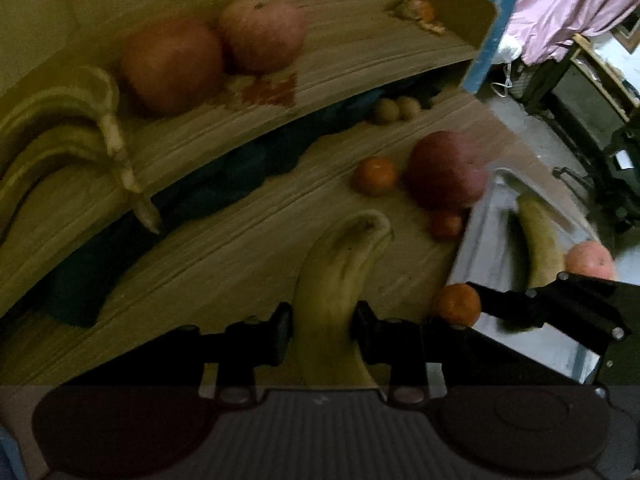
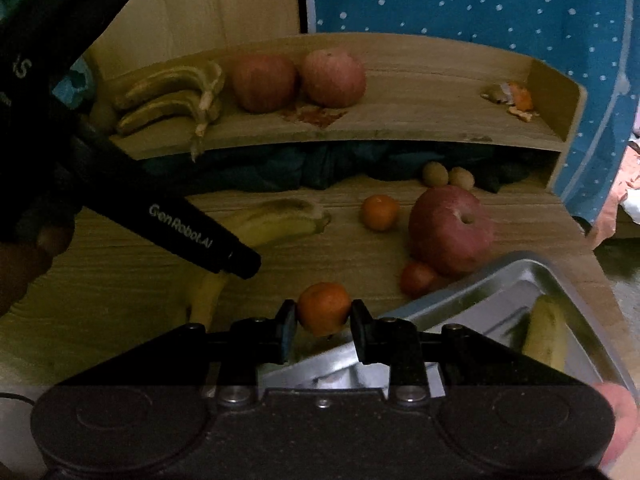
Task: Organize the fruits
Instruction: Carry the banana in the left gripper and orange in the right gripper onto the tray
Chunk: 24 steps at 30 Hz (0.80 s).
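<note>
My left gripper [image 1: 320, 330] is shut on a yellow banana [image 1: 338, 280] held above the lower wooden shelf [image 1: 224, 264]; that banana [image 2: 276, 220] also shows in the right wrist view. My right gripper [image 2: 323, 320] is shut on a small orange [image 2: 323, 307], beside the corner of a metal tray [image 2: 500, 280]; the orange [image 1: 458, 304] appears in the left wrist view too. The tray [image 1: 480, 256] holds a banana [image 1: 538, 240] and an apple [image 1: 590, 260]. On the lower shelf lie a big red apple [image 2: 450, 226], an orange [image 2: 380, 212] and a small red fruit [image 2: 418, 278].
The upper shelf [image 2: 400, 124] carries a bunch of bananas [image 2: 172, 96], two apples [image 2: 300, 80] and orange peel [image 2: 516, 98]. Two kiwis [image 2: 448, 174] and dark cloth [image 2: 280, 168] lie at the back of the lower shelf. A blue dotted curtain [image 2: 480, 8] hangs behind.
</note>
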### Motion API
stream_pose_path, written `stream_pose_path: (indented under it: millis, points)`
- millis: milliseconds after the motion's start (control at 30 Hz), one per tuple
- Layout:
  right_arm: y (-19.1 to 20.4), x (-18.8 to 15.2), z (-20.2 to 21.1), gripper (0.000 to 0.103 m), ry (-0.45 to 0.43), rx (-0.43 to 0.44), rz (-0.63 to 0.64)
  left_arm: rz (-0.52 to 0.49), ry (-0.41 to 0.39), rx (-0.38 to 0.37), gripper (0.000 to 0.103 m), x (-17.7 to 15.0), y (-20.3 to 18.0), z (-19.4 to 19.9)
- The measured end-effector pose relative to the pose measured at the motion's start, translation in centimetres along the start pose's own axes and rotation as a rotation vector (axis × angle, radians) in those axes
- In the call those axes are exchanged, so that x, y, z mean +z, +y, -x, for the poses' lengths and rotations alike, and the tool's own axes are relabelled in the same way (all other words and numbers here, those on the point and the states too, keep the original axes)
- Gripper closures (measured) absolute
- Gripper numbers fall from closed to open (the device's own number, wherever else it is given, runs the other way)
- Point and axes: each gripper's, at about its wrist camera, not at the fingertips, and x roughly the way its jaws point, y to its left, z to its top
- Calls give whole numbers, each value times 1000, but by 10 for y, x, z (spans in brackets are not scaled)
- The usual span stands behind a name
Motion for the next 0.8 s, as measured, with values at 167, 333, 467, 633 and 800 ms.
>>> stream_pose_path:
  millis: [167,333,467,633,800]
  points:
    - [-7,-9,19,72,-19,-42,-33,-40,-22,-36,66,-2,-21,12]
    - [-22,-26,39,72,-20,-105,-91,-92,-22,-81,66,0,-49,11]
    - [-37,-44,54,72,-13,-160,-148,-146,-10,-113,66,-1,-73,4]
    - [-52,-64,65,72,5,-215,-208,-201,10,-140,66,-2,-98,-7]
    - [-61,-80,72,72,19,-239,-251,-243,32,-152,66,-6,-117,-14]
